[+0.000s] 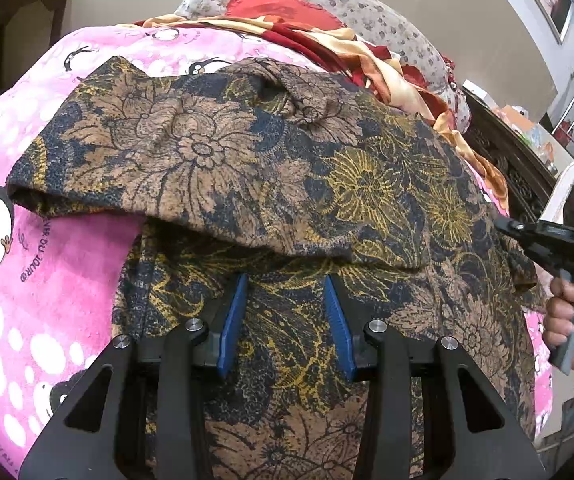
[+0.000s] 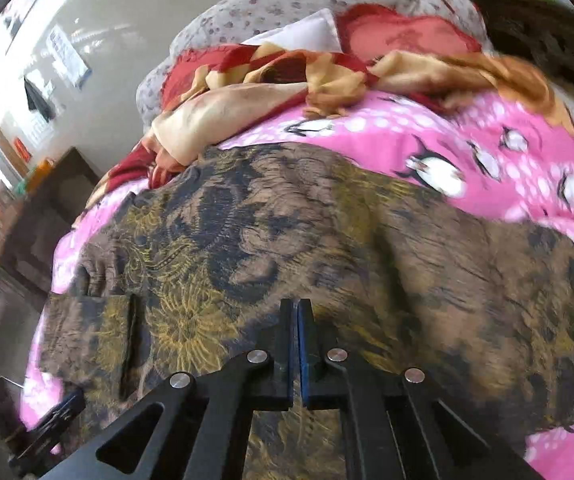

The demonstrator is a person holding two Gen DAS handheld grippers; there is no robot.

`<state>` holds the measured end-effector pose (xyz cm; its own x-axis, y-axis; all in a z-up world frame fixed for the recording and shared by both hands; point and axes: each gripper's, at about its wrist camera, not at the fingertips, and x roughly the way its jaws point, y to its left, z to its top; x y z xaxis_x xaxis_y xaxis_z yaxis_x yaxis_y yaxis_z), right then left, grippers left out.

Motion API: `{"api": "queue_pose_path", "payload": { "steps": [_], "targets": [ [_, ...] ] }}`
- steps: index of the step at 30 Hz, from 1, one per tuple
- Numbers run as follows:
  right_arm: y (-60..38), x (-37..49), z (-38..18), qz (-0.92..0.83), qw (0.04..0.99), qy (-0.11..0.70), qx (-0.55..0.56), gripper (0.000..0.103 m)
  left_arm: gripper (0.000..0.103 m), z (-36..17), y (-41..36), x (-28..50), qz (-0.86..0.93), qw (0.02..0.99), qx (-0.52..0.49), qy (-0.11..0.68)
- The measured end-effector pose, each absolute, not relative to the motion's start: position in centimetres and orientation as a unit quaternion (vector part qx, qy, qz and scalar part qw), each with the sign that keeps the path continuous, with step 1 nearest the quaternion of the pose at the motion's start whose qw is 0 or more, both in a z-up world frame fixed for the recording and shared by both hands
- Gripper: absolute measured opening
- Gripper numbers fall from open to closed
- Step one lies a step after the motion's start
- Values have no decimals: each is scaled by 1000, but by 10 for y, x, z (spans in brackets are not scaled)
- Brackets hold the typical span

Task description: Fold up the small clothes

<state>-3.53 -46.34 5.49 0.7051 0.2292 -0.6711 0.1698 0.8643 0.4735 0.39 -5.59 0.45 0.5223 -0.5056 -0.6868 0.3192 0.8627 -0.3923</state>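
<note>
A pink penguin-print blanket is covering the bed, and a brown and navy floral garment is lying spread across it, partly folded over itself. Behind the garment, a red and gold satin cloth is lying crumpled on the blanket, with a grey spotted pillow sitting beyond it.
</note>
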Motion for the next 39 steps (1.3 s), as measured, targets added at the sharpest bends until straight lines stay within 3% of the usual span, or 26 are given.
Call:
{"api": "queue_pose_path", "payload": {
  "steps": [2, 4, 5, 6, 8, 11, 17, 19, 21, 24, 31, 39],
  "targets": [
    [-447, -37, 60, 53, 886, 374, 269, 3, 39, 5, -56, 4, -238, 866, -109, 427],
    [-416, -30, 61, 86, 886, 373, 262, 11, 39, 5, -56, 4, -238, 866, -108, 427],
    [-401, -25, 61, 100, 885, 376, 256, 26, 39, 4, -56, 4, -238, 865, -108, 427],
    [-383, -22, 58, 108, 883, 385, 246, 53, 39, 4, -56, 5, -238, 865, -109, 428],
    [-351, -16, 54, 134, 887, 384, 221, 63, 39, 4, -56, 5, -239, 864, -110, 429],
    [-317, 3, 39, 162, 880, 397, 205, 63, 39, 3, -56, 5, -239, 864, -110, 430],
    [-298, 38, 3, 182, 859, 418, 233, 53, 39, 3, -54, 6, -240, 862, -122, 430],
    [-295, 48, -2, 220, 842, 413, 269, 40, 39, 3, -54, 6, -240, 861, -125, 430],
    [-291, 51, -2, 232, 839, 405, 280, 20, 39, 3, -53, 6, -241, 861, -128, 430],
    [-289, 47, 5, 194, 860, 389, 267, 4, 39, 2, -52, 6, -242, 860, -131, 429],
    [-336, 22, 40, 61, 901, 390, 181, 3, 39, 2, -51, 6, -242, 860, -133, 429],
    [-439, -42, 36, -53, 890, 417, 174, 3, 39, 3, -52, 6, -243, 860, -133, 429]
  ]
}}
